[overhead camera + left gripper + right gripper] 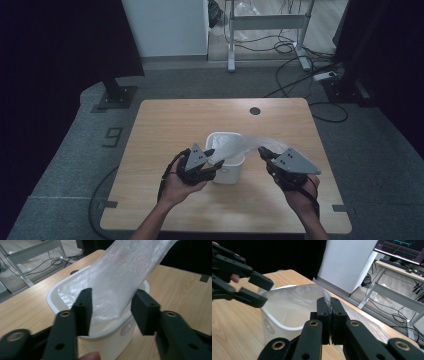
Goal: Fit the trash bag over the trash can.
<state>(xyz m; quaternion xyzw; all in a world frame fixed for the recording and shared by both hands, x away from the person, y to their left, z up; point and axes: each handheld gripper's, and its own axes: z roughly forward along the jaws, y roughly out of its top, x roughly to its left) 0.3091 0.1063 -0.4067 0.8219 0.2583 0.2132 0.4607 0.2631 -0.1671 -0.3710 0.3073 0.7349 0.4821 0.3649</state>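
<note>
A light wooden table [165, 125] stands on grey carpet, with a round cable hole [255, 110] near its far edge at twelve o'clock and loose cables [295, 47] on the floor beyond. Just past the middle of the table toward the person sits a small white bin [227, 172], upright, with a clear plastic bag [250, 145] lying partly inside it and stretching out over its rim toward three o'clock. The right gripper [264, 152], at about four o'clock from the bin, has its jaws pressed together on the edge of the bag; in the right gripper view a thin fold of the film rises from between the closed black pads [323, 315], and the bag [294, 296] spans from there back across the bin's [274, 326] mouth. The left gripper [212, 156] sits at the bin's near left rim, about eight o'clock from it. In the left gripper view its jaws are spread, standing either side of the bag's [117, 282] lower end above the bin [110, 337], the pads [85, 307] apart from the film. Whether either pad brushes the plastic cannot be told.
</note>
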